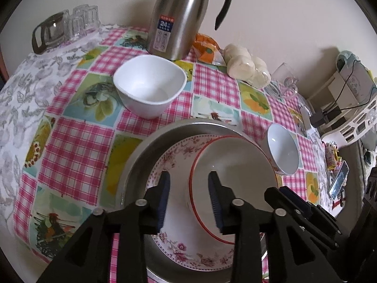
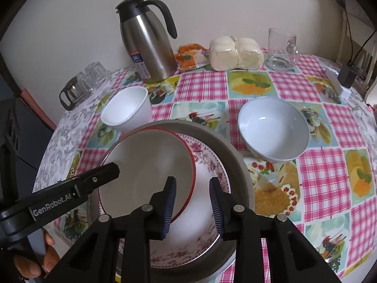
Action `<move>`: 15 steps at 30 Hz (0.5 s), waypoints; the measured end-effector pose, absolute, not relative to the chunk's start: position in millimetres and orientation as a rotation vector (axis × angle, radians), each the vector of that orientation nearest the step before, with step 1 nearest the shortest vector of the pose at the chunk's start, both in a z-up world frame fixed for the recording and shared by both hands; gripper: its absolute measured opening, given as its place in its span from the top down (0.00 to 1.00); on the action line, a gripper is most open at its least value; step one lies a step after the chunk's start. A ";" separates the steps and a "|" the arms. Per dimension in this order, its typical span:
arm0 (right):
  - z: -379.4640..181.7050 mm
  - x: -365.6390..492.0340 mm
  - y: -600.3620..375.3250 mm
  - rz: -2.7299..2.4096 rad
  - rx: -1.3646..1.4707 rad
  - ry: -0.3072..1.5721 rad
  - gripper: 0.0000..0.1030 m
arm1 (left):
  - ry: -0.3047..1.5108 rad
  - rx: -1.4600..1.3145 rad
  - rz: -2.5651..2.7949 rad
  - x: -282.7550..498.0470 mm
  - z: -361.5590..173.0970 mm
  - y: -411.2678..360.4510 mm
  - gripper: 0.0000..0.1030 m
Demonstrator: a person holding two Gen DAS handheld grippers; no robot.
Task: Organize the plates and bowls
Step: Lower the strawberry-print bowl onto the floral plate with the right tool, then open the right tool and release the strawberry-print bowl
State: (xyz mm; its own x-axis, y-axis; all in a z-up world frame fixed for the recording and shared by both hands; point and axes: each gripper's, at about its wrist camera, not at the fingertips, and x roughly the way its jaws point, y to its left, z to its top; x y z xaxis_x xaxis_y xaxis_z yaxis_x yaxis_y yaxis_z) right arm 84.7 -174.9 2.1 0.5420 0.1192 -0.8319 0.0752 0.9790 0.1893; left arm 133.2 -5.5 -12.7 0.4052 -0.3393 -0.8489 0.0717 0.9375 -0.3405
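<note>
From the left wrist camera, the left gripper [image 1: 189, 198] hangs over a stack near the table's edge: a red-rimmed white bowl [image 1: 235, 179] sits inside a white plate with pink flower print [image 1: 179, 243], which lies in a round steel tray [image 1: 150, 141]. Its jaws stand apart, straddling the left rim of the bowl, and the blue pads [image 1: 165, 200] press on nothing. The right gripper's black fingers [image 1: 294, 200] show at the right edge. Farther back on the pink checked tablecloth [image 1: 75, 155] stand a squarish white bowl [image 1: 149, 86], a small round white bowl [image 1: 282, 148] to the right, and a steel thermos jug with a black handle [image 1: 179, 16]. From the right wrist camera, the right gripper [image 2: 193, 205] hovers over the right side of the same stack, its jaws released and parted over the bowl's rim and the plate beneath. The left gripper reaches in from the left, its tip above the bowl's left rim, with a hand [image 2: 40, 257] on its handle. A clear glass mug [image 2: 282, 49] and wrapped pale buns [image 2: 235, 53] stand by the wall.
</note>
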 end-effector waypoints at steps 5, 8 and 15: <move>3.6 84.2 -179.4 0.008 0.223 0.990 0.61 | 1.093 -0.252 -0.211 132.2 -7.6 0.1 0.50; 5.1 83.2 -181.1 0.000 0.228 0.978 0.45 | 1.082 -0.245 -0.186 133.3 -6.6 3.6 0.44; 7.7 82.2 -184.2 -0.026 0.222 0.957 0.30 | 1.060 -0.235 -0.111 134.8 -5.8 14.2 0.21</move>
